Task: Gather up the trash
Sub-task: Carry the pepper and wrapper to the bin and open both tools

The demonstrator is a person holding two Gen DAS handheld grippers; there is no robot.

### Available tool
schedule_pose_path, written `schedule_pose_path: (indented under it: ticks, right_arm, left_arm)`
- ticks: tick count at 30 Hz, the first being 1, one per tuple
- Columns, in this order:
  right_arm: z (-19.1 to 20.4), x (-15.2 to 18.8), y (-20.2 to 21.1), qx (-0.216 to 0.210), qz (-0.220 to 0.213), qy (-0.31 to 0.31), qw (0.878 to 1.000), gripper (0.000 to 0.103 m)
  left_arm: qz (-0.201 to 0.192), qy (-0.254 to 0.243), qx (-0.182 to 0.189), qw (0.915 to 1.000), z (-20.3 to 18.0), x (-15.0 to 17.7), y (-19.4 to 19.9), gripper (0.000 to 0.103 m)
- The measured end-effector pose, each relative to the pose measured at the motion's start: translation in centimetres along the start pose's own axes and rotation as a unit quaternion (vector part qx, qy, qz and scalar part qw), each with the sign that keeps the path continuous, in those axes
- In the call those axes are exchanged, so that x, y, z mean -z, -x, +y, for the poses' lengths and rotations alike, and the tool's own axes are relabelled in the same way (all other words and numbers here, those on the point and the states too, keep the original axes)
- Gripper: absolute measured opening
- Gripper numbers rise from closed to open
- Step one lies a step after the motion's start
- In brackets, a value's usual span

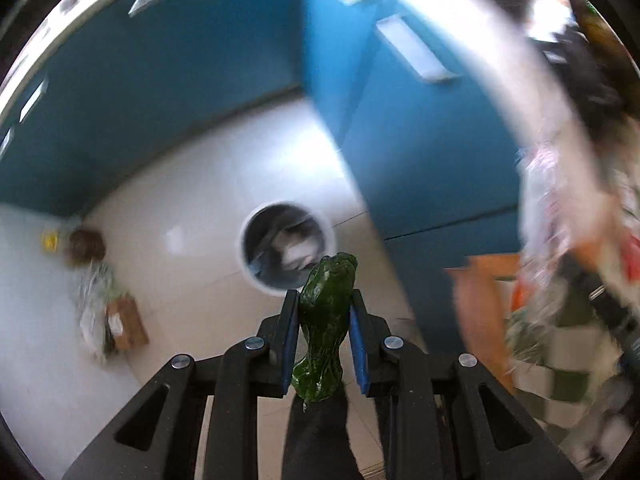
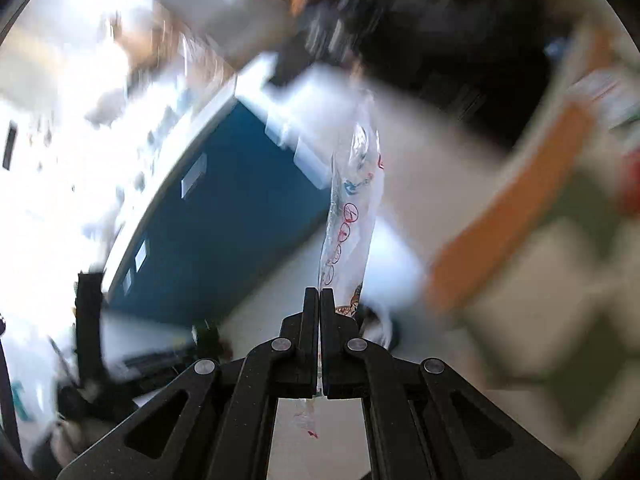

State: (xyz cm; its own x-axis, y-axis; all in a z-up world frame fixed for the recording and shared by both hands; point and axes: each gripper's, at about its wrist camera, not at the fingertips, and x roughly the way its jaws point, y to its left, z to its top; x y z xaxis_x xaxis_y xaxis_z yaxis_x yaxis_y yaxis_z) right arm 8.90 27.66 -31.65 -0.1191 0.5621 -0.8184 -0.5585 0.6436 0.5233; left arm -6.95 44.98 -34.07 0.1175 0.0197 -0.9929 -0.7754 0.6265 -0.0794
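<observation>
Left wrist view showed left gripper (image 1: 325, 330) jaws clamped on a green wrapper (image 1: 325, 328); right gripper (image 2: 320, 336) jaws pinched a clear bag (image 2: 349, 216), which might slip free.

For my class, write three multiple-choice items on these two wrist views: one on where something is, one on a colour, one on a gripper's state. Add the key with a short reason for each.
1. Where is the round bin opening in the left wrist view?
A. On the floor beyond the gripper's fingertips
B. On top of the cabinets
C. Inside the orange box

2. What colour is the crumpled piece that the left gripper holds?
A. Red
B. Dark green
C. Yellow

3. How does the right gripper stand?
A. Wide open and empty
B. Shut on a clear printed plastic wrapper
C. Shut on a metal can

Key:
1 A: the bin sits on the pale floor past the left gripper.
2 B: the green wrapper between the blue pads is dark green.
3 B: the right gripper has its fingers pressed together on the plastic wrapper.
</observation>
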Motion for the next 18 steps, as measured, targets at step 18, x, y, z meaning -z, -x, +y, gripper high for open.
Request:
schedule_pose_path:
  ticks: [18]
  right_arm:
    - [-13.9,13.0,-48.5,0.012,0.313,-0.053,0.948,0.0]
  left_arm:
    - [0.188,0.107,0.126,0.9683,13.3,-1.4,-46.5,0.021]
